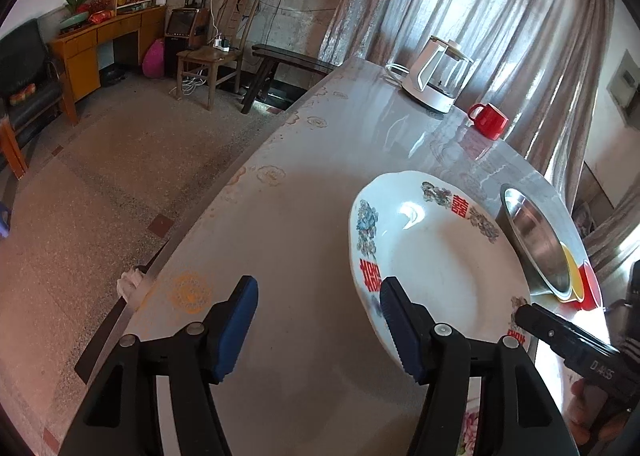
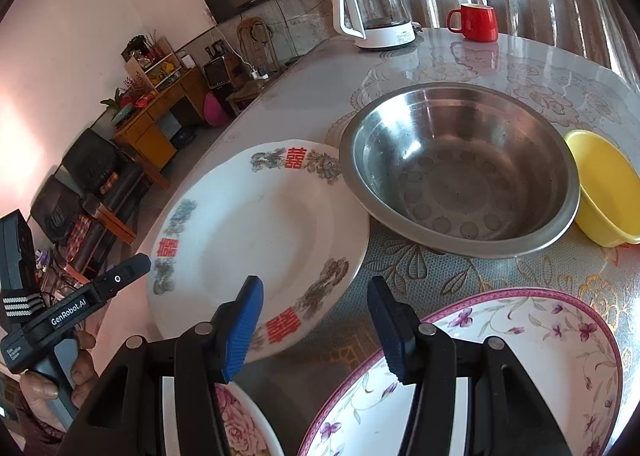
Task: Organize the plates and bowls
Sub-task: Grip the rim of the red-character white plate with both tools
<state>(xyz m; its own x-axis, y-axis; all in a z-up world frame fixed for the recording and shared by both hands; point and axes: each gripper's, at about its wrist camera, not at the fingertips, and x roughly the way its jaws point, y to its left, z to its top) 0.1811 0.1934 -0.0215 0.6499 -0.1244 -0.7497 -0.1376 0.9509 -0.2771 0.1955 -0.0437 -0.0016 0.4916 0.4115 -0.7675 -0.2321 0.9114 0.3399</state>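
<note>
A white plate with red characters (image 2: 256, 232) lies flat on the table (image 2: 520, 68), at the centre left of the right wrist view, its rim just beside a steel bowl (image 2: 460, 176) at centre right. The round dishes have no long axis to tell. The steel bowl stands upright and holds nothing. A yellow bowl (image 2: 604, 188) sits at the right edge beside it, also empty; in the left wrist view a red bowl (image 1: 590, 284) shows beyond the yellow one.

Three plates are visible: the white one, a purple-flowered plate (image 2: 520, 340) at lower right, and a rose-patterned plate (image 2: 244, 424) at the bottom edge.

The left gripper (image 1: 316, 324) has its fingers apart, one over the white plate's rim, pressing on nothing. The right gripper (image 2: 316, 332) hangs with fingers apart above the gap between the plates, gripping nothing.

At the upper frame stand one kettle (image 2: 376, 12) and one red mug (image 2: 476, 22).
</note>
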